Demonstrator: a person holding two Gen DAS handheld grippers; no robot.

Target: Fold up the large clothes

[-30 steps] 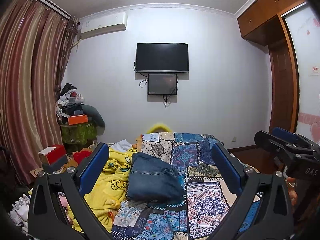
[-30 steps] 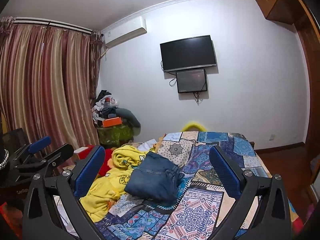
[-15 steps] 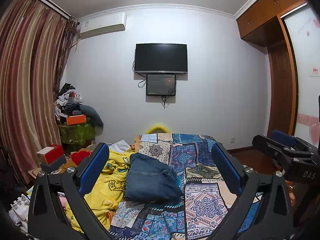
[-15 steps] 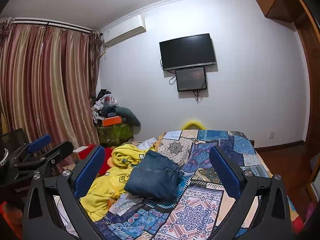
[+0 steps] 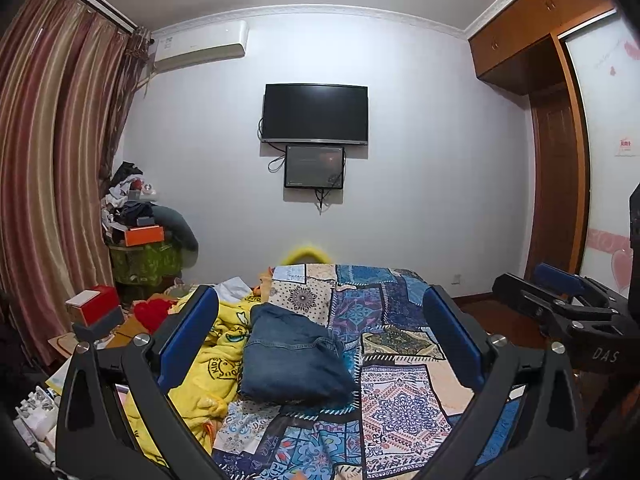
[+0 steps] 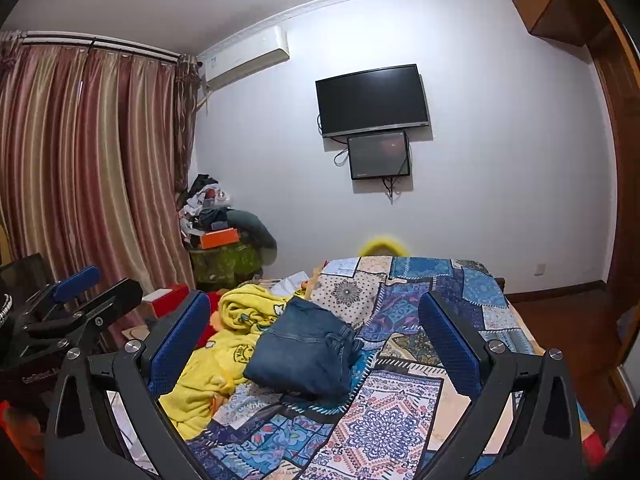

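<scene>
- Left gripper point(image 5: 318, 338) and right gripper point(image 6: 314, 338) both spread wide, empty, held above the bed point(image 5: 404, 392).
- Folded jeans point(image 5: 292, 356) lie on the patchwork cover, touching a yellow blanket point(image 5: 208, 364).
- Only the left view shows the wardrobe point(image 5: 536, 36); the right view shows more curtain point(image 6: 88, 168).

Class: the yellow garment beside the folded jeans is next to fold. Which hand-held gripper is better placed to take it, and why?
Probably the left hand-held gripper. The yellow garment lies left of the folded jeans, on that gripper's side of the bed. The right hand-held gripper would have to cross over. Both are open and empty.
</scene>
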